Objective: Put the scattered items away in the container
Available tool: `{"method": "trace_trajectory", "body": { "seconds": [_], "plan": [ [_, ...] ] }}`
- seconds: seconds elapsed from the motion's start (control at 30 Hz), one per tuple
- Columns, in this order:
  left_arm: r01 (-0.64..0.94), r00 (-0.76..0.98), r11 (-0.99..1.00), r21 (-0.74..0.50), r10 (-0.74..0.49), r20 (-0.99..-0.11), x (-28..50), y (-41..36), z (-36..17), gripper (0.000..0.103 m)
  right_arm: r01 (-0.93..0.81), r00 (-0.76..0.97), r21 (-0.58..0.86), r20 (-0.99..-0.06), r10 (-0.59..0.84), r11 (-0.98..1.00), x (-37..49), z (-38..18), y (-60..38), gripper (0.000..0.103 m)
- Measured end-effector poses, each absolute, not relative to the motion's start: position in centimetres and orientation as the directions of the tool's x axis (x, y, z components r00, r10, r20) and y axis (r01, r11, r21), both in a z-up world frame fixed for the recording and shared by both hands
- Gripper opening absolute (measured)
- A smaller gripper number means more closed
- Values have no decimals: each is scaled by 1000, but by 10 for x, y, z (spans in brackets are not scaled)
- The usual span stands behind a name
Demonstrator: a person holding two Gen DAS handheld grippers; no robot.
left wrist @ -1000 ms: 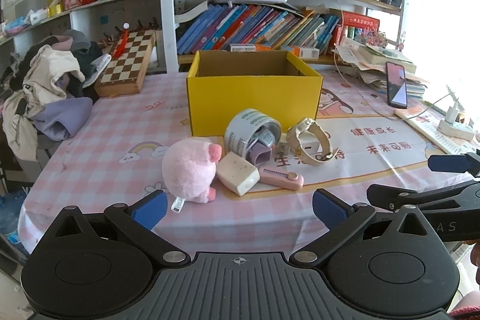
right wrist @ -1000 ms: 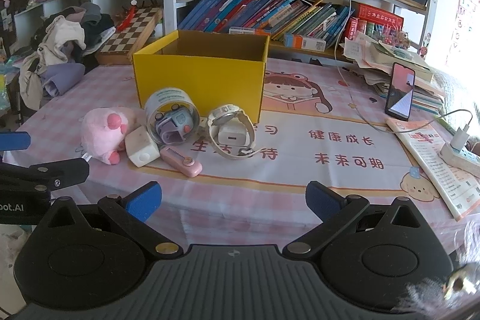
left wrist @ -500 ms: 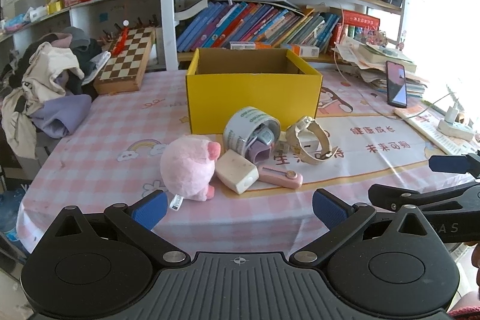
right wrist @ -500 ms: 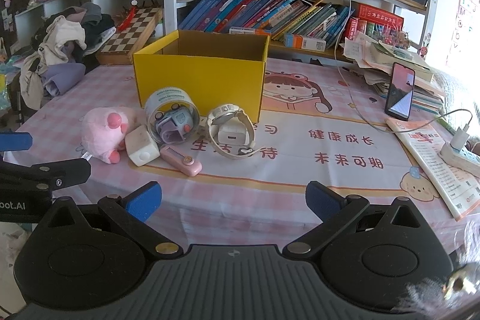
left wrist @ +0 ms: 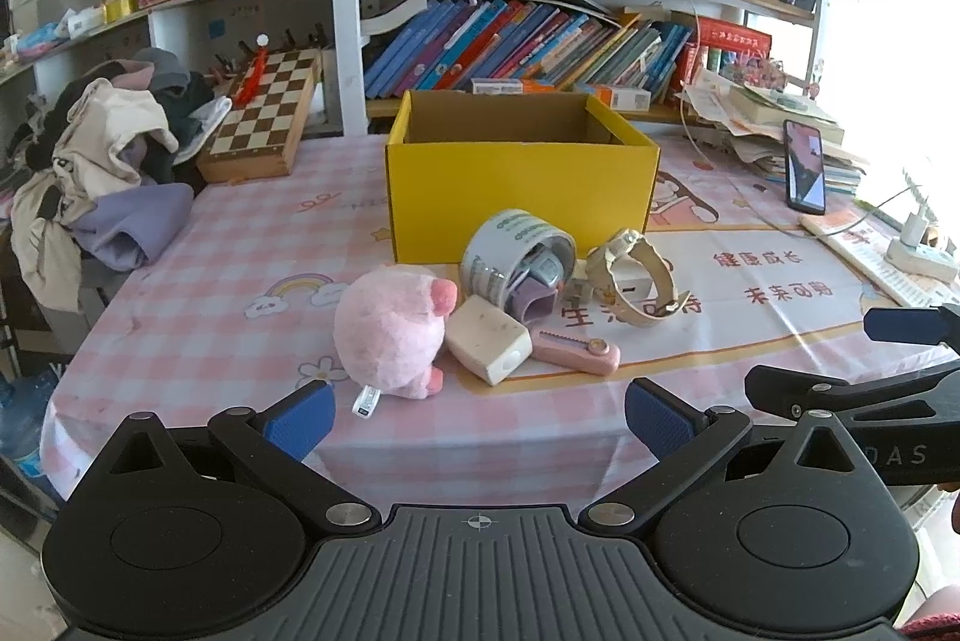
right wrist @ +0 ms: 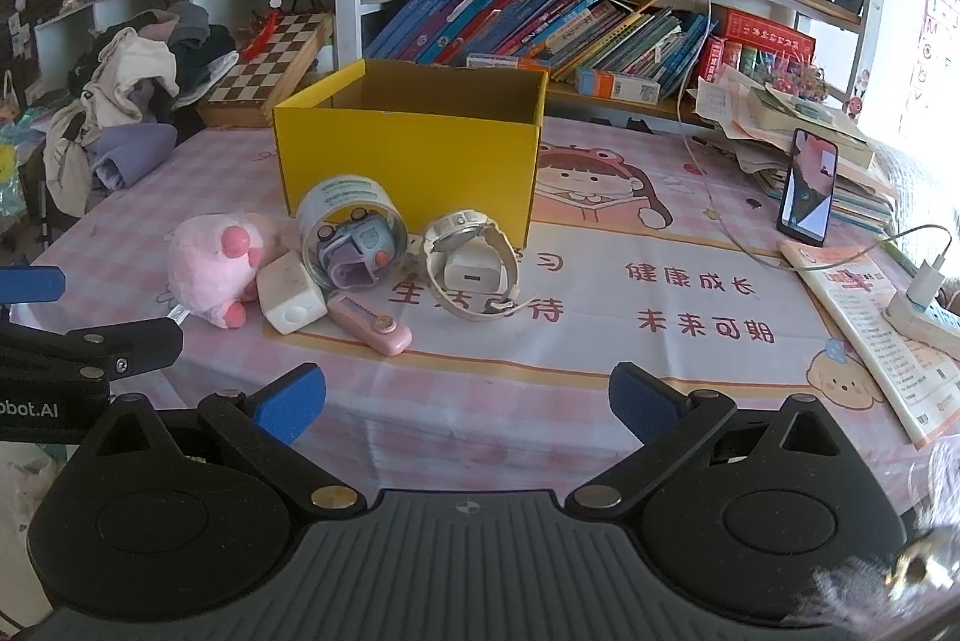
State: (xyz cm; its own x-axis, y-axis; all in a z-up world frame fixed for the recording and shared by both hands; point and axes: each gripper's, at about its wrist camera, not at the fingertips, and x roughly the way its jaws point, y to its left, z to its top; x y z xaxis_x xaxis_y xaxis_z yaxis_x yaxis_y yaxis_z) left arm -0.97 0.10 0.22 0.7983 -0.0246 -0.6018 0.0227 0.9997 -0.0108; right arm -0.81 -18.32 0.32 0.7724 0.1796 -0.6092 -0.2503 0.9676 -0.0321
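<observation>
Our left tongs [left wrist: 478, 416] and right tongs [right wrist: 467, 398] both gape wide and hold nothing, poised near the front edge of the pink checked surface [left wrist: 240, 269]. Just before the open yellow cardboard box [left wrist: 519, 185] lie the round pink plush pig [left wrist: 393, 335], cream block [left wrist: 489, 347], flat pink case [left wrist: 576, 350], clear tube of toys [left wrist: 519, 260] and beige watch [left wrist: 636, 281]. We judge nothing is boxed yet, so we should start with the pig, pinching its soft middle squarely and lifting well over the box wall.

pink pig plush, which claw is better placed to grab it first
Left. The pink pig plush lies straight ahead of the open left claw; from the right claw it sits far off to the left.
</observation>
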Motion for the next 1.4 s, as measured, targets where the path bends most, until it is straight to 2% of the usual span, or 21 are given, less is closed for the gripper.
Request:
{"method": "trace_trajectory", "body": {
  "seconds": [1.4],
  "plan": [
    [57, 783, 997, 47, -16, -621, -5, 9, -4, 103, -256, 755, -33, -632, 178, 966, 5, -2, -165, 101]
  ]
}}
